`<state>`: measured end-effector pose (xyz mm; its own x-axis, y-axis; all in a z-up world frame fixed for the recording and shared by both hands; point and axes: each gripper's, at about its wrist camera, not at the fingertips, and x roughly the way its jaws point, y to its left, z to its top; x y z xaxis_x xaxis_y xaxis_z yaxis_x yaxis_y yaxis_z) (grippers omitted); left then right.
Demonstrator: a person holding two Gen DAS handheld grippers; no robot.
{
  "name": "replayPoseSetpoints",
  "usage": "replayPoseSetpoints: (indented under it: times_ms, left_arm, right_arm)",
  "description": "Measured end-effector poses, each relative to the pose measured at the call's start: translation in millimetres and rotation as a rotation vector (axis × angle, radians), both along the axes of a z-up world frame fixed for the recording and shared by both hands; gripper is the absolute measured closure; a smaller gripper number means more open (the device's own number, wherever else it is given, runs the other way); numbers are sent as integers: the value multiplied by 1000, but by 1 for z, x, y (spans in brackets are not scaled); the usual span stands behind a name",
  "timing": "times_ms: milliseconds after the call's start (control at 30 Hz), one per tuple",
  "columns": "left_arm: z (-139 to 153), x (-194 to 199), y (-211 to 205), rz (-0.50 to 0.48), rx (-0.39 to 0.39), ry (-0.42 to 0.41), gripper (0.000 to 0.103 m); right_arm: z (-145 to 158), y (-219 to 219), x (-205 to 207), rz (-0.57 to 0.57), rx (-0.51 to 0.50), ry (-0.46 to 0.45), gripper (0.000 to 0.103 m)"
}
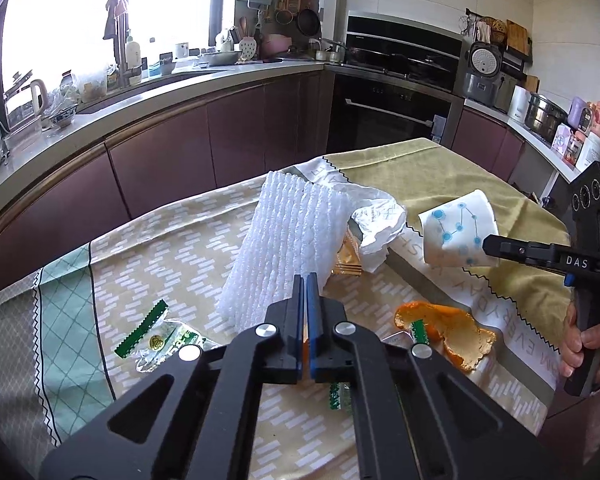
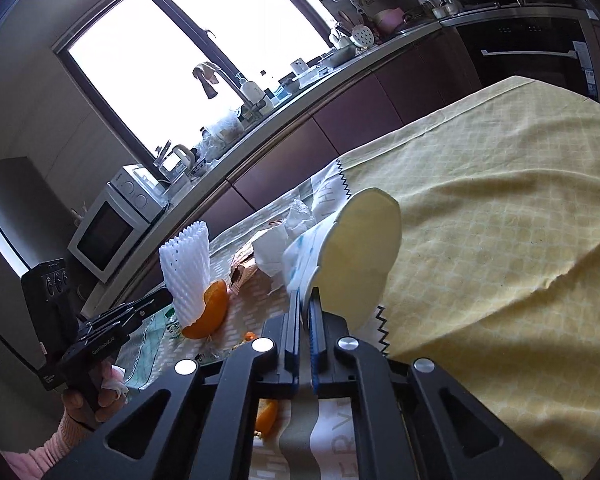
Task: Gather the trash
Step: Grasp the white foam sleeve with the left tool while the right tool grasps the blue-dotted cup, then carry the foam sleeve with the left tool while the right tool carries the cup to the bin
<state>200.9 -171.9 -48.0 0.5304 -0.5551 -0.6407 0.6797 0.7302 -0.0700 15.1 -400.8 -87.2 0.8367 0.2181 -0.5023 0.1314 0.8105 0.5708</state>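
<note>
My left gripper (image 1: 306, 280) is shut on the lower edge of a white foam fruit net (image 1: 284, 236), which stands up from its tips. In the right wrist view a piece of orange peel (image 2: 208, 312) hangs against the net (image 2: 186, 264) beside the left gripper (image 2: 166, 299). My right gripper (image 2: 306, 296) is shut on the wall of a white paper cup (image 2: 356, 256) with blue dots, held tilted above the tablecloth. The left wrist view shows the same cup (image 1: 456, 232) in the right gripper (image 1: 486, 246).
On the patterned tablecloth (image 1: 140, 248) lie a crumpled tissue (image 1: 376, 224), a gold wrapper (image 1: 346, 260), a large orange peel (image 1: 452, 332) and green-edged clear wrappers (image 1: 156, 336). A kitchen counter (image 1: 160, 92) and an oven (image 1: 388, 116) stand beyond the table.
</note>
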Motion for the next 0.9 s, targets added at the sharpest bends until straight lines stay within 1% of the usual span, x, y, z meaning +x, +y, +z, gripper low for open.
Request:
replayPoseSetpoints:
  times_ms: [200, 433, 667, 900]
  left_arm:
    - [13, -2, 25, 18, -59, 19, 101]
    - [34, -12, 66, 58, -128, -2, 101]
    - [50, -34, 122, 106, -176, -19, 101]
    - [61, -61, 189, 198, -207, -44, 101]
  right_arm:
    - [16, 12, -9, 18, -39, -40, 101]
    - [34, 41, -14, 83, -88, -74, 101]
    - [47, 82, -9, 198, -104, -105, 101]
    - [50, 137, 5, 335, -115, -106, 101]
